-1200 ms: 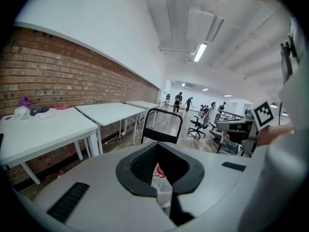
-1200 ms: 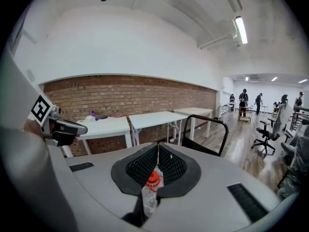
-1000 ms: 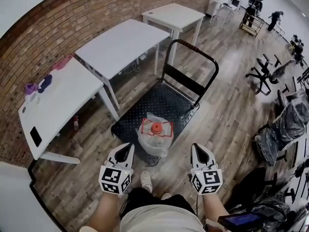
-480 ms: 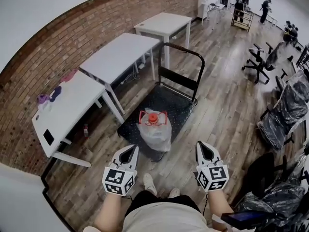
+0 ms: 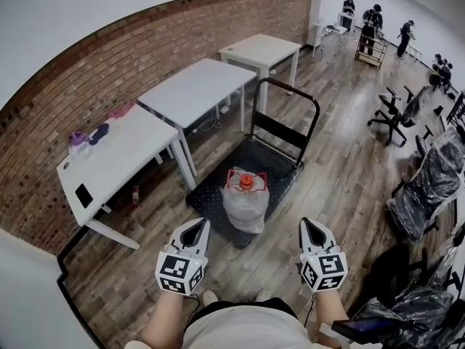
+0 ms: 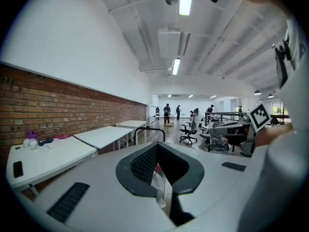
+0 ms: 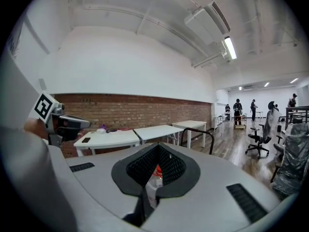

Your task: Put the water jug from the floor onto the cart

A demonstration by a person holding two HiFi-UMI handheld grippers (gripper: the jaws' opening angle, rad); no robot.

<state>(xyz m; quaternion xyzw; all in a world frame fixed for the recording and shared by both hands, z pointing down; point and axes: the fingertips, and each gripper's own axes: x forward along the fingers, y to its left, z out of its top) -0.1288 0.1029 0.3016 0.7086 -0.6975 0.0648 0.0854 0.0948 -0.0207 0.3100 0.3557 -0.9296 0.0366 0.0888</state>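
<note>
Water jug (image 5: 246, 183): upright, red cap up, wrapped in a pale plastic bag (image 5: 244, 211); stands on the cart (image 5: 270, 164) deck, at the edge opposite the handle.
Left gripper (image 5: 195, 229): jaws together, nothing held; over the floor (image 5: 341, 173), short of the cart's near edge, clear of the jug.
Right gripper (image 5: 308, 225): jaws together, nothing held; level with the left gripper, over the floor.

Jug (image 5: 245, 195) sits on the cart (image 5: 275, 167), tables (image 5: 195, 87) run along the wall (image 5: 109, 60) to its left, chairs (image 5: 396, 115) off right.
</note>
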